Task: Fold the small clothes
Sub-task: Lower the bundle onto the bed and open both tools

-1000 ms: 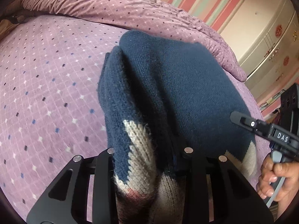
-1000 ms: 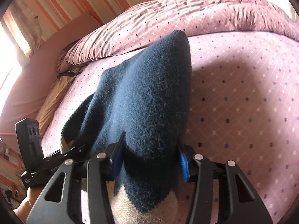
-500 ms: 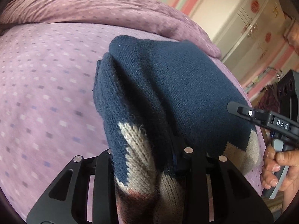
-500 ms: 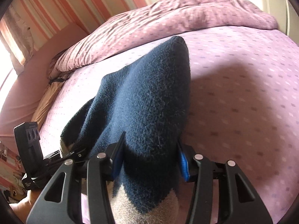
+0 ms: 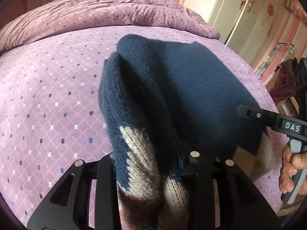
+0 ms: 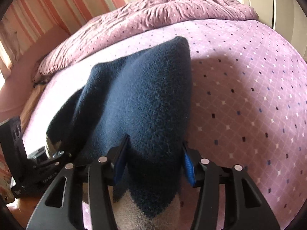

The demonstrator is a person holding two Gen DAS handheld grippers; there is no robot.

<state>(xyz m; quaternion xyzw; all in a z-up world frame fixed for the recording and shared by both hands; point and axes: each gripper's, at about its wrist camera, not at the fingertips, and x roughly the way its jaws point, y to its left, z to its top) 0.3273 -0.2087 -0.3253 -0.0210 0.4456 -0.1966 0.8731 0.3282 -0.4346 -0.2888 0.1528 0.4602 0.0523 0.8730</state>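
A small navy knit sweater (image 5: 188, 88) with beige and maroon patterning hangs doubled over the purple dotted bed (image 5: 49, 95). My left gripper (image 5: 151, 159) is shut on one bunched edge of it; the cloth covers the fingertips. My right gripper (image 6: 153, 153) is shut on the other edge of the sweater (image 6: 145, 99), blue pads pressing its sides. The right gripper (image 5: 268, 120) also shows at the right of the left wrist view, with the hand on its handle. The left gripper's body (image 6: 38, 164) shows at the lower left of the right wrist view.
A rumpled purple duvet (image 5: 119, 13) lies along the far side of the bed. A cream wardrobe (image 5: 249, 9) and a clothes rack stand at the right. A pink headboard and striped wall (image 6: 38, 19) are at the left in the right wrist view.
Both grippers, still holding the sweater, have swung so the views turned toward the duvet and wardrobe. The grip on the cloth is unchanged.
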